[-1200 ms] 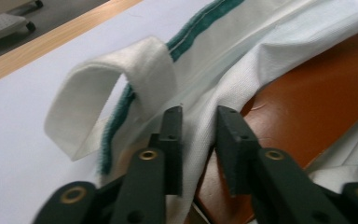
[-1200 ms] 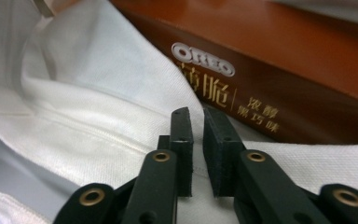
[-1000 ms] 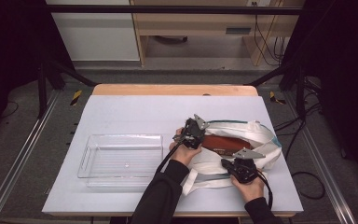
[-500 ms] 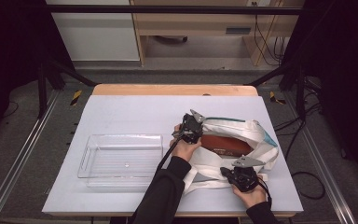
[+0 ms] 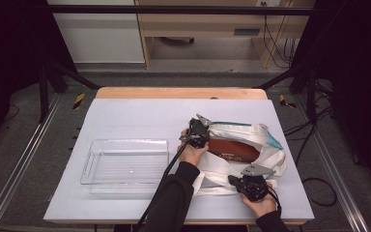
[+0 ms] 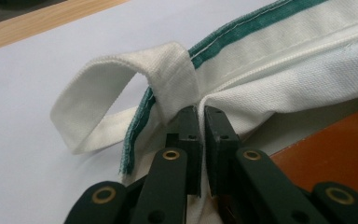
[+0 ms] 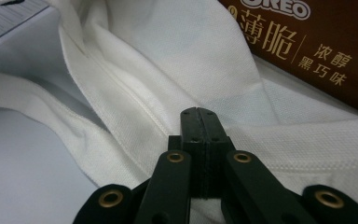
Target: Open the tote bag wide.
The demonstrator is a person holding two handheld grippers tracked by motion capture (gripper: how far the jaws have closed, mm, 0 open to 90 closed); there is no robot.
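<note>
We saw a white bag [image 5: 265,145] lying on the right half of the tabletop [image 5: 140,116], its mouth spread open toward the camera and a brown box [image 5: 233,151] resting inside it. The left tool [image 5: 196,137] sat at the bag's left rim, just beside the box. In the left gripper view, its jaws stood a narrow slit apart with the white hem of the bag [image 6: 279,88] pinched between them; they had just been easing open a little, yet the cloth remained clamped. A looped handle [image 6: 121,93] curled up right in front of the left tool's [image 6: 201,116] tips, next to a green-edged seam [image 6: 261,21], and the box [image 6: 335,149] showed just to the right. The right tool [image 5: 241,182] sat at the bag's near edge, closer to us than the box. In the right gripper view, its [image 7: 200,116] jaws were pressed tight together, with folds of the bag [image 7: 177,60] around them; we could not tell for sure whether a layer was caught between them. The box [image 7: 321,51] lay beyond the tips, at the upper right. A clear tray [image 5: 92,159] stood left of the bag, well apart from the right tool and near the left forearm.
</note>
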